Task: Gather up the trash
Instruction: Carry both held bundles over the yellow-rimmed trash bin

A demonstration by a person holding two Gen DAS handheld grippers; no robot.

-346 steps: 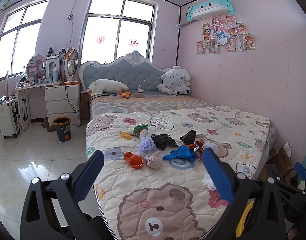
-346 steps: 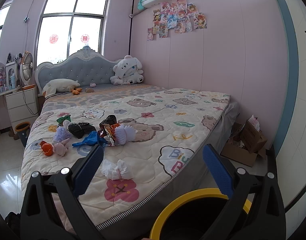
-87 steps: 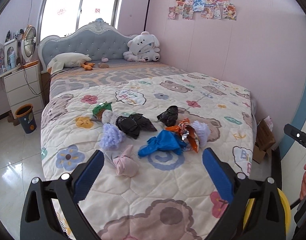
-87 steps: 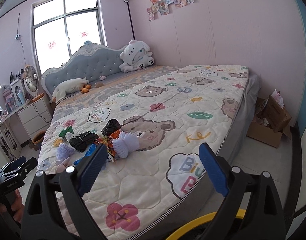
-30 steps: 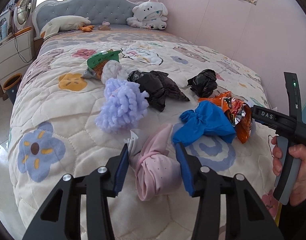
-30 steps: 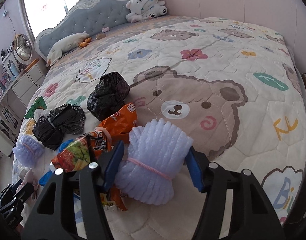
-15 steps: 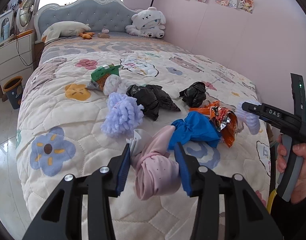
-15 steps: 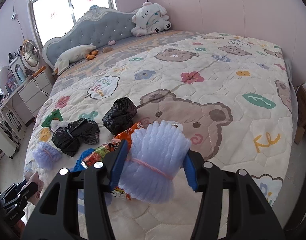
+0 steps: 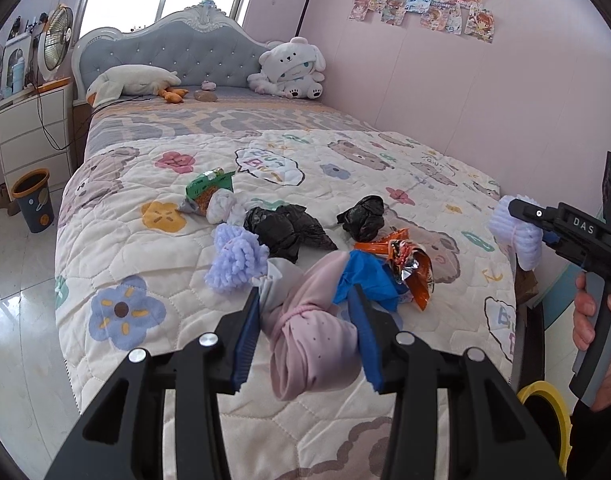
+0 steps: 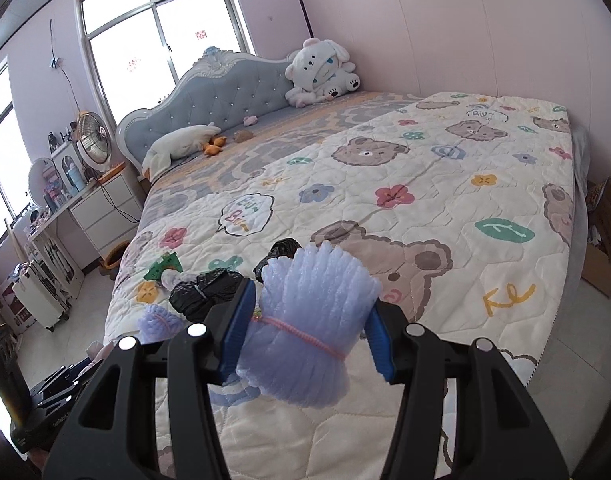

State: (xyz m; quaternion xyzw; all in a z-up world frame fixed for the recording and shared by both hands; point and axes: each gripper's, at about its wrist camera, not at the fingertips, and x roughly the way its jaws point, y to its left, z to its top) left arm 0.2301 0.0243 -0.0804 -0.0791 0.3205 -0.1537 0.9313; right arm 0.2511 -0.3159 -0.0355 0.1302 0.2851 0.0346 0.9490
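Both grippers have lifted their catches clear of the quilt since a second ago, and more of the room shows behind them. On the left, the left gripper is clenched on the pink bundle, which hangs above the quilt's near edge. Past it lie the lilac puff, black bags, blue bag and orange wrapper. On the right, the right gripper grasps the white foam roll, raised over the bear print.
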